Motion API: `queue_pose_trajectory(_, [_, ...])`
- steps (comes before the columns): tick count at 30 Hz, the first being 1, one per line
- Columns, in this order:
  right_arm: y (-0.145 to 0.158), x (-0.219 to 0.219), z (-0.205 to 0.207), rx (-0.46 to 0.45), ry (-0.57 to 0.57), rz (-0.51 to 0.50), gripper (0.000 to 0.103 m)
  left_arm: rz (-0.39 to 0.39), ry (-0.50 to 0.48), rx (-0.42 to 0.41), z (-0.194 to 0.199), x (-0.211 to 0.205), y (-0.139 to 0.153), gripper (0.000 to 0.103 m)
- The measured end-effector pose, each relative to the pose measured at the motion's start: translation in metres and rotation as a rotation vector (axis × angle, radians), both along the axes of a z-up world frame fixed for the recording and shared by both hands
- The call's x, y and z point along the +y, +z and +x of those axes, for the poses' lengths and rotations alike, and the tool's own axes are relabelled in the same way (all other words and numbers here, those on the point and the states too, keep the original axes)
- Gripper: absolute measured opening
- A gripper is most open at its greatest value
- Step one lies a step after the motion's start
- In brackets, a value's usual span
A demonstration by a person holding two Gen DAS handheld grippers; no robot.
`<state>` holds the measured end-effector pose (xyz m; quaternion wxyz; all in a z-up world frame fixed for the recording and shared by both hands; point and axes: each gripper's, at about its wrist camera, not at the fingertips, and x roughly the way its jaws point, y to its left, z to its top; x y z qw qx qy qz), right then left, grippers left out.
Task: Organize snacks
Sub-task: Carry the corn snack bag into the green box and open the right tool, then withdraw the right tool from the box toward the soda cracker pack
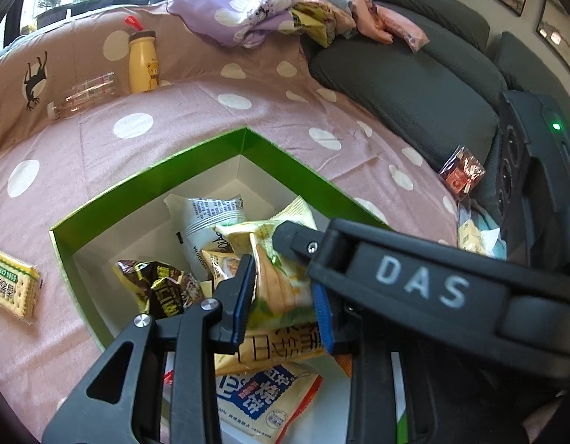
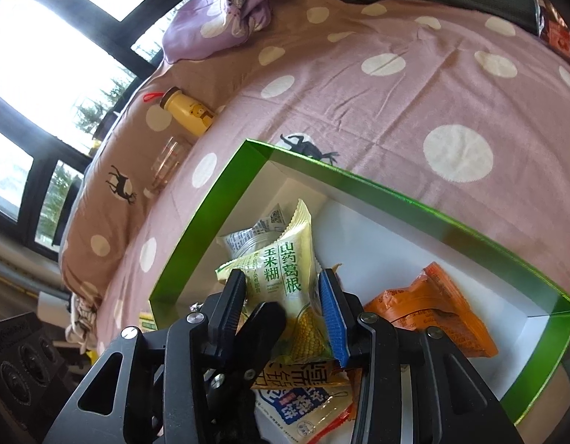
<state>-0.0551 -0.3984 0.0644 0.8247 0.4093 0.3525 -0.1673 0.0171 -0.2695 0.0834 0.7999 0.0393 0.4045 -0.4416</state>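
Left of the left gripper (image 1: 281, 296): a dark brown packet (image 1: 163, 288) inside the green box (image 1: 155, 174). Between both grippers: the yellow-green corn-paste sachet (image 2: 285, 277), pinched by each over the box. Right of the right gripper (image 2: 285, 310): an orange packet (image 2: 433, 310) on the box floor.

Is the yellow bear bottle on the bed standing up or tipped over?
Standing up. In the left wrist view the yellow bear bottle is upright, cap on top, on the polka-dot bedspread, beside a clear bottle lying down.
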Motion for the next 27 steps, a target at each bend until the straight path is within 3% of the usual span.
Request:
queue_pose_trajectory(6, [0.022, 0.013, -0.004, -0.092, 0.011, -0.084, 0.064, -0.038, 0.05, -0.036, -0.006, 0.033, 0.018, 0.036])
queue_pose_trajectory(9, [0.028, 0.019, -0.003, -0.104, 0.009, -0.118, 0.072, -0.05, 0.086, -0.074, -0.014, 0.059, 0.029, 0.05])
queue_pose_trajectory(11, [0.03, 0.023, -0.001, -0.112, 0.017, -0.131, 0.078, -0.063, 0.11, -0.081, -0.017, 0.075, 0.032, 0.067])
queue_pose_trajectory(18, [0.038, 0.042, 0.003, -0.153, 0.065, -0.172, 0.085, -0.052, 0.295, -0.089, -0.023, 0.144, 0.031, 0.073])
queue_pose_trajectory(23, [0.04, 0.057, 0.009, -0.146, 0.106, -0.205, 0.085, -0.025, 0.441, -0.132, -0.023, 0.187, 0.027, 0.086])
queue_pose_trajectory(27, [0.041, 0.074, 0.016, -0.13, 0.143, -0.246, 0.086, -0.007, 0.516, -0.121, -0.017, 0.214, 0.014, 0.086])
